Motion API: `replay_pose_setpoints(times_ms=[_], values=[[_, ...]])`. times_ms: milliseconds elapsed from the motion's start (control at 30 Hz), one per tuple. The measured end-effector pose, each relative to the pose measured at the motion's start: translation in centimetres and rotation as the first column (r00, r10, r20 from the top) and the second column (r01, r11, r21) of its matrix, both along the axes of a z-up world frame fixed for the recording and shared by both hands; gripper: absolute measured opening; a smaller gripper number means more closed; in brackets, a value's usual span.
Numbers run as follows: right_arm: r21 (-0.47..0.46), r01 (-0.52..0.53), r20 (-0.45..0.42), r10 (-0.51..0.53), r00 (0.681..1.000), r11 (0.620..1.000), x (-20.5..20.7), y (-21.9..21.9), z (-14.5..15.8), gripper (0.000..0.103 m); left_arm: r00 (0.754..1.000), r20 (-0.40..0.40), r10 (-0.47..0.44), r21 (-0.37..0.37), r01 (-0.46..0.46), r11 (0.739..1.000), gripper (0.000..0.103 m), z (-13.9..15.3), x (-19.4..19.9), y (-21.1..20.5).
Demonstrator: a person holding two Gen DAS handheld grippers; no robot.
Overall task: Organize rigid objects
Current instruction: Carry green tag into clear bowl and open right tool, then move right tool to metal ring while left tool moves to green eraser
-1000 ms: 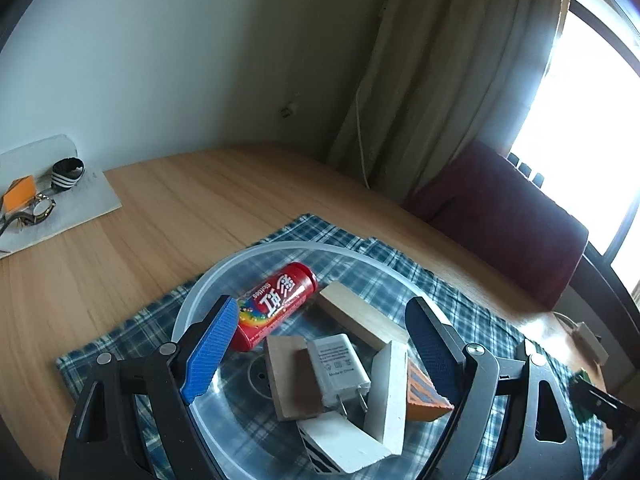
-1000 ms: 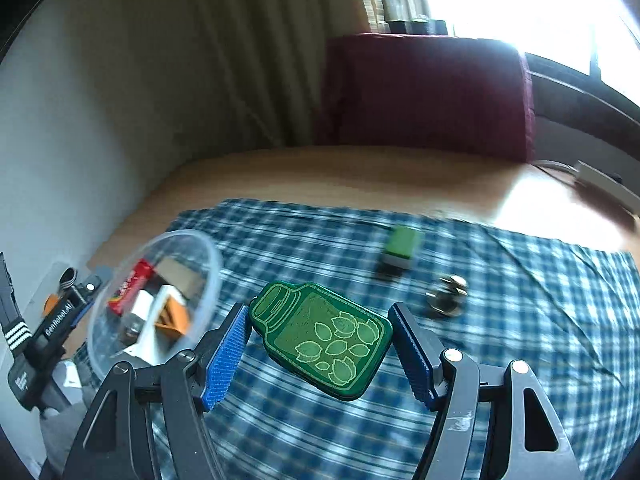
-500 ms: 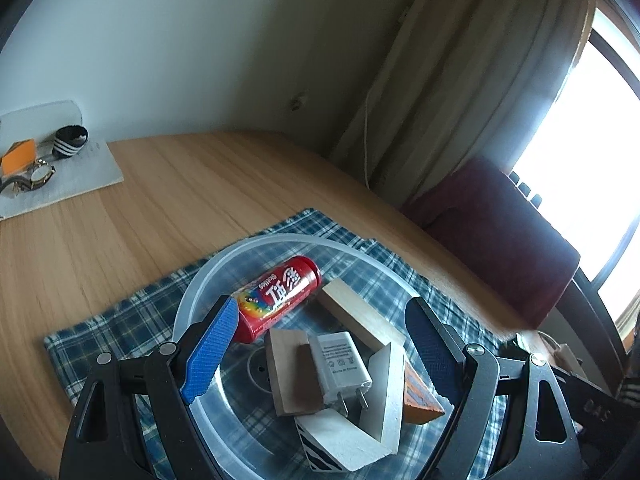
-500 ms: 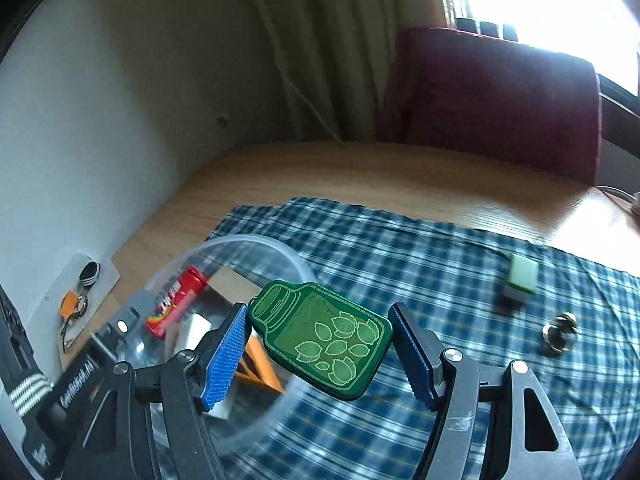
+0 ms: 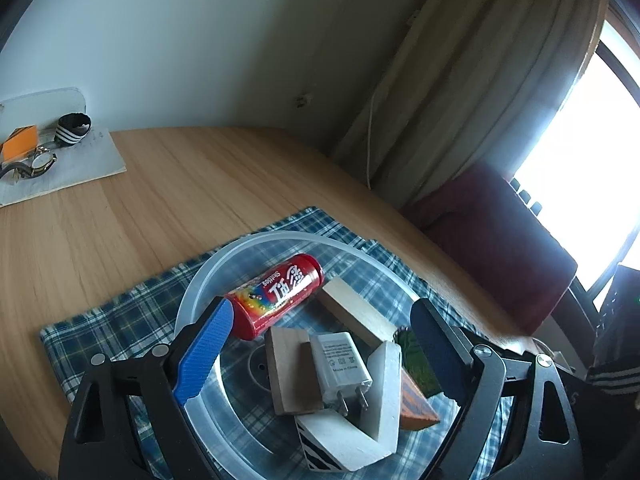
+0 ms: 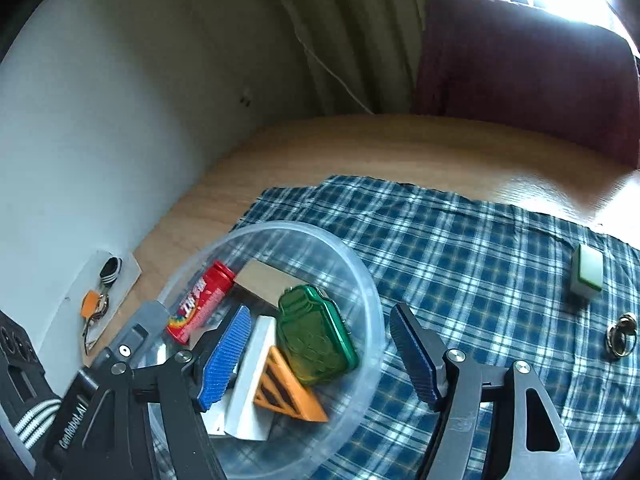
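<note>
Right gripper point(image 6: 318, 356) hangs over the near rim of the clear bowl point(image 6: 372, 292), jaws spread wide, nothing between them. The green bottle-shaped piece point(image 6: 314, 336) lies in the bowl, leaning on the orange wedge point(image 6: 288, 394) and white block point(image 6: 250, 376). Left gripper point(image 5: 320, 354) is also wide and empty above the bowl – red can point(image 5: 276, 296), wood blocks point(image 5: 290, 368) and white charger point(image 5: 340, 364) below it. Can reads "Skittles"; charger "Made in China". A green eraser point(image 6: 587, 273) and metal ring point(image 6: 620, 334) lie apart on the plaid cloth point(image 6: 460, 248).
</note>
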State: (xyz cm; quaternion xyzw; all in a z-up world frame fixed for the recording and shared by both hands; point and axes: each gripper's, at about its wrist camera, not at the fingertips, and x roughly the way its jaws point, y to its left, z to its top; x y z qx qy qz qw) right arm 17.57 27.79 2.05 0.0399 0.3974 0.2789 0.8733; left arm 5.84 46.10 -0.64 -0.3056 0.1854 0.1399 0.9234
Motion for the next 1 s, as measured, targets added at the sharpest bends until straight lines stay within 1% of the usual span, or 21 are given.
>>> replay_pose_setpoints(times_ms=[300, 667, 867, 1000], values=[[-0.023, 0.039, -0.005, -0.039, 0.999, 0.999, -0.5, -2.3, -0.6, 0.076, 1.000, -0.012, -0.011, 0.005, 0.011, 1.000, 0.091, 0.0, 0.3, -0.3], [-0.069, 0.105, 0.015, -0.104, 0.994, 0.992, -1.3, -4.7, -1.3, 0.076, 0.999, -0.030, -0.025, 0.012, 0.026, 1.000, 0.091, -0.1, 0.7, -0.6], [-0.095, 0.166, 0.029, -0.164, 0.986, 0.982, -1.5, -7.0, -1.4, 0.076, 0.999, -0.040, -0.029, 0.012, 0.030, 0.999, 0.091, -0.2, 0.9, -0.7], [-0.121, 0.234, 0.048, -0.230, 0.972, 0.965, -1.6, -9.3, -1.7, 0.077, 0.998, -0.047, -0.032, 0.012, 0.032, 0.999, 0.091, -0.3, 1.1, -0.7]])
